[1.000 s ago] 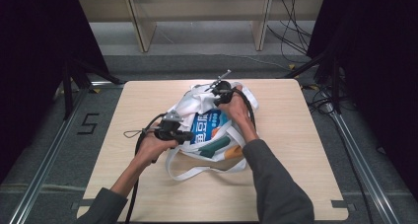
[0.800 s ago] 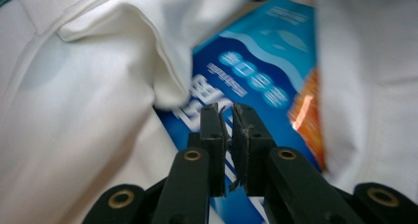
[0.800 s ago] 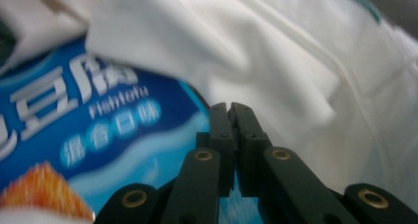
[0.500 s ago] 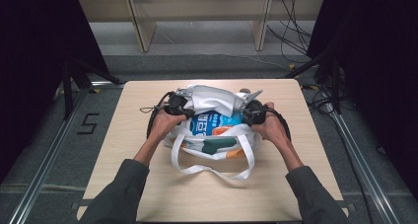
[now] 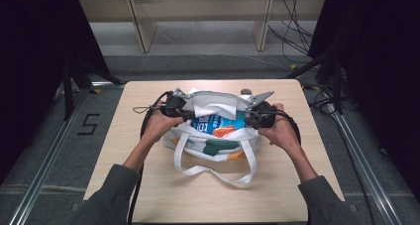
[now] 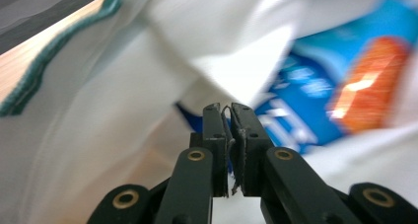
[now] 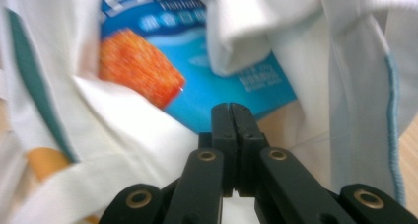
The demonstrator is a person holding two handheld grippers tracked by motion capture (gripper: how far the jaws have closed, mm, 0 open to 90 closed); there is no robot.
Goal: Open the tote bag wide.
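Tote bag (image 5: 214, 144) sits pretty much dead centre on the light wooden table (image 5: 148, 195), white canvas with teal trim along the edge and some orange and green print on the front panel. Its two long white handles (image 5: 218, 170) flop toward your side of the table in a loose loop. Inside you've got a blue snack packet (image 5: 218, 124) with an orange picture and white lettering on it, half covered by a folded flap of white fabric at the mouth.

Your left gripper (image 5: 182, 112) is at the bag's left rim and your right gripper (image 5: 252, 118) at the right rim, one on each side of the opening. In the left gripper view the jaws are pressed together with a thin bit of something pinched between them, and I honestly can't tell if that's bag fabric. In the right gripper view the jaws are closed flush with nothing visible between them, blue packet just beyond the tips.

Around the table: metal rails on the floor, a "5" (image 5: 89, 124) marked on the left, wooden shelf legs and cables farther back.
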